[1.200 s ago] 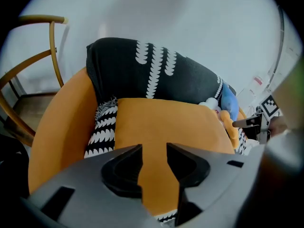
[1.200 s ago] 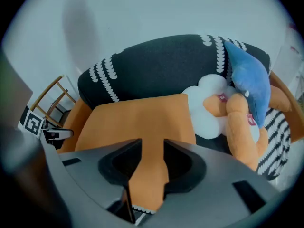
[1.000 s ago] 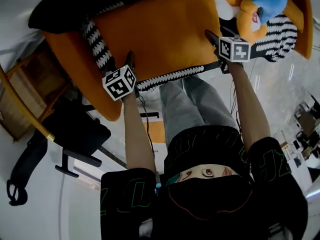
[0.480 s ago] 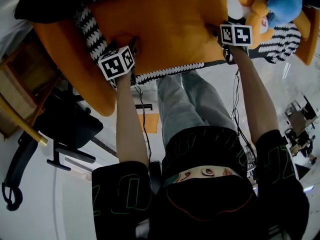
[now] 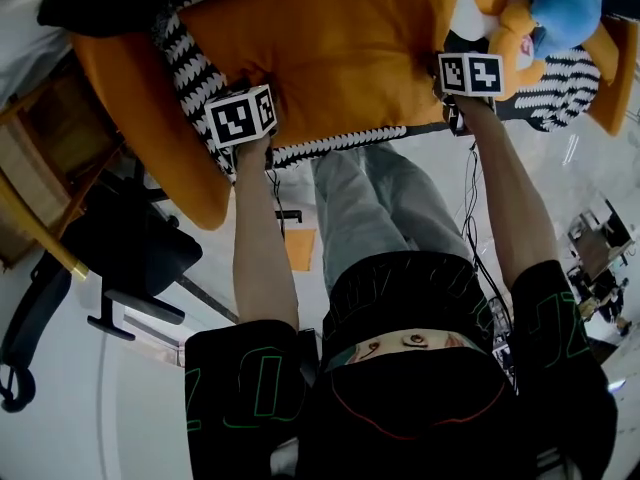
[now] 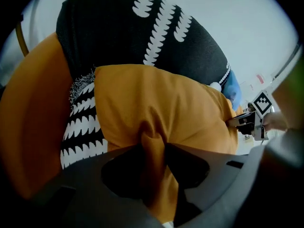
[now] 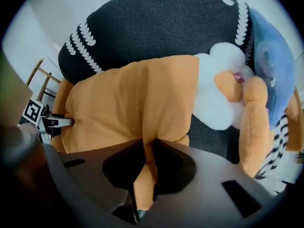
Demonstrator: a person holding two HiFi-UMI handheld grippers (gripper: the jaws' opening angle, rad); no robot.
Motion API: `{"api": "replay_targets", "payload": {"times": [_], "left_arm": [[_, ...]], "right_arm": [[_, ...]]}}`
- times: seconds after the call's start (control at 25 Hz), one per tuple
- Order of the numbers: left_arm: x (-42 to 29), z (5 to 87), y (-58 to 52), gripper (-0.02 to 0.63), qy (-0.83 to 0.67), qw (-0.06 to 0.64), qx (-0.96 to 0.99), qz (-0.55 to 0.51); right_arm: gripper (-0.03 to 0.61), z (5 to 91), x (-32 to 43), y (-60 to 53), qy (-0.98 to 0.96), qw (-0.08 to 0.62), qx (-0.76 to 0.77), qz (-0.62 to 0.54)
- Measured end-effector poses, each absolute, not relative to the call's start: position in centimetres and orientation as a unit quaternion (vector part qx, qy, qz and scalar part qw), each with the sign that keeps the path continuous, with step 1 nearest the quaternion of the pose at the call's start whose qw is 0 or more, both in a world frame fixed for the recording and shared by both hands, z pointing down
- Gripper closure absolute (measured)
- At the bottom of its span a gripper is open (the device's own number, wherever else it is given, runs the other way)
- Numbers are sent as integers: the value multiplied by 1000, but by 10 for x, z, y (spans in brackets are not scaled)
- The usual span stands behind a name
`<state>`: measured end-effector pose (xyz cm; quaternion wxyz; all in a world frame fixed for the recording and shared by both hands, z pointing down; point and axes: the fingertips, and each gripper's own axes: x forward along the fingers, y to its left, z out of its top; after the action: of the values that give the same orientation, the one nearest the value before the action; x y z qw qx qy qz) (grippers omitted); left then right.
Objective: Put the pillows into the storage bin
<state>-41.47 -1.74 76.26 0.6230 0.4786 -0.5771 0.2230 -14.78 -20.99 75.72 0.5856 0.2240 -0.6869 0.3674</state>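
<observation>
Orange pillow (image 5: 330, 58), edge pinched, left gripper (image 6: 154, 148), right gripper (image 7: 147, 151) (jaws just closed)

Black short-sleeved shirt (image 5: 410, 290) with green outlined lettering, grey trousers (image 5: 358, 208)

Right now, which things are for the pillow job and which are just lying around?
For the job: orange pillow, pinched by left gripper and right gripper, whose jaws have just closed on it; black patterned pillow; striped pillow.
Lying about: plush toy; office chair; wooden chair.
</observation>
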Motion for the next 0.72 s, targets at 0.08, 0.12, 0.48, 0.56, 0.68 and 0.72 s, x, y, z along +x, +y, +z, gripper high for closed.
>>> {"api": "replay_targets", "payload": {"times": [0.08,0.12,0.48,0.56,0.68,0.72], "left_arm": [[-410,755,-15,492,-582,615,482,224],[-409,750,-14,508,-587,611,482,222],[-391,694,12,604,-648,581,461,170],[-373,674,27,606,-651,582,460,158],[-359,646,49,606,-659,575,465,134],[-357,636,57,606,-669,570,461,125]], "right_arm": [[552,750,-149,-205,-694,580,213,369],[559,746,-149,-203,-697,576,209,372],[565,695,-142,-184,-736,557,187,337],[565,676,-128,-174,-741,552,184,334],[566,652,-119,-160,-759,538,172,323],[566,646,-120,-155,-767,532,163,319]]}}
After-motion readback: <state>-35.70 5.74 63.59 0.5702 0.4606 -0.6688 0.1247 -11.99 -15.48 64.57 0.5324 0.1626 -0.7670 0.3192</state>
